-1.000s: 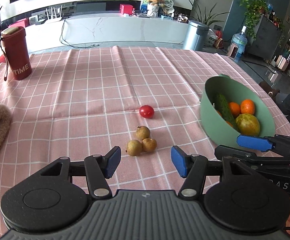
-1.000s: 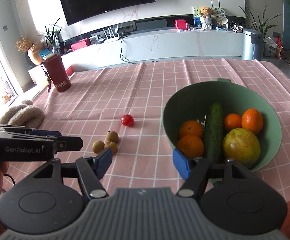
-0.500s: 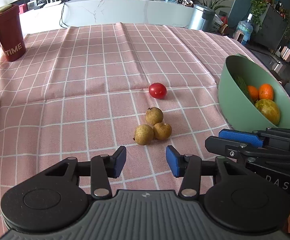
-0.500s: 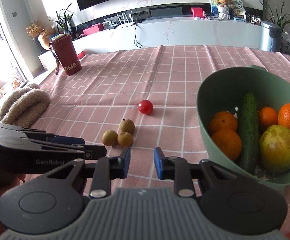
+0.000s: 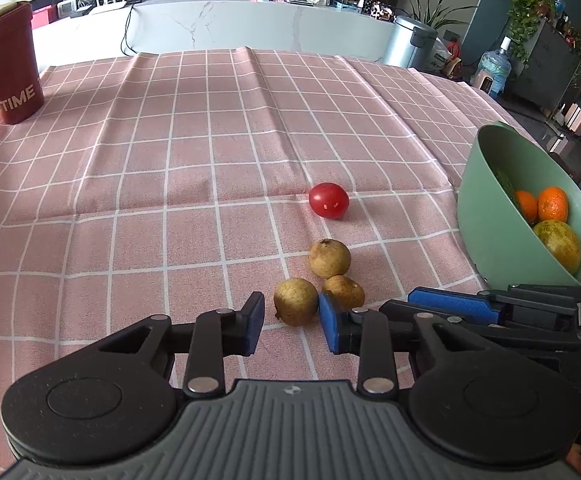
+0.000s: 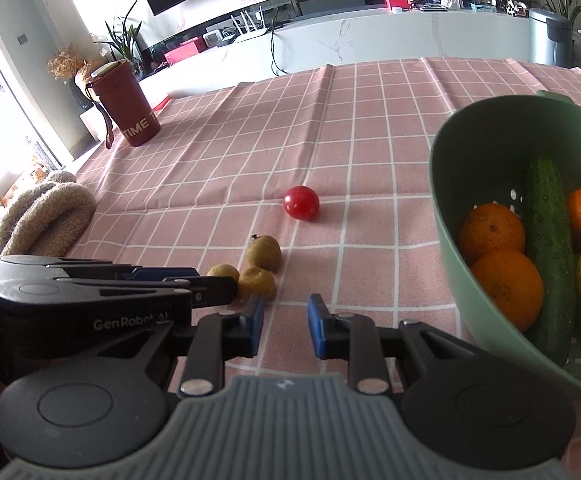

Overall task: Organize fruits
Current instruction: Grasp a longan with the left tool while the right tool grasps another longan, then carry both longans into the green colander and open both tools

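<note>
Fruits are partly sorted: oranges (image 6: 490, 232) lie in the green bowl (image 5: 486, 216), while a tomato (image 5: 328, 200) and three brown fruits (image 5: 329, 258) remain on the cloth. Left gripper (image 5: 290, 322) jaws are closing around one brown fruit; right gripper (image 6: 284, 322) jaws stand narrow and empty.

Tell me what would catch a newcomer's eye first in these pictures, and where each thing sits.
The red tomato stands out alone on the pink checked tablecloth, just beyond three small brown fruits clustered together. At the right, a green bowl holds oranges, a cucumber and a yellow-green fruit. In front, the left gripper is closing around the nearest brown fruit, with the right gripper beside it holding nothing.
</note>
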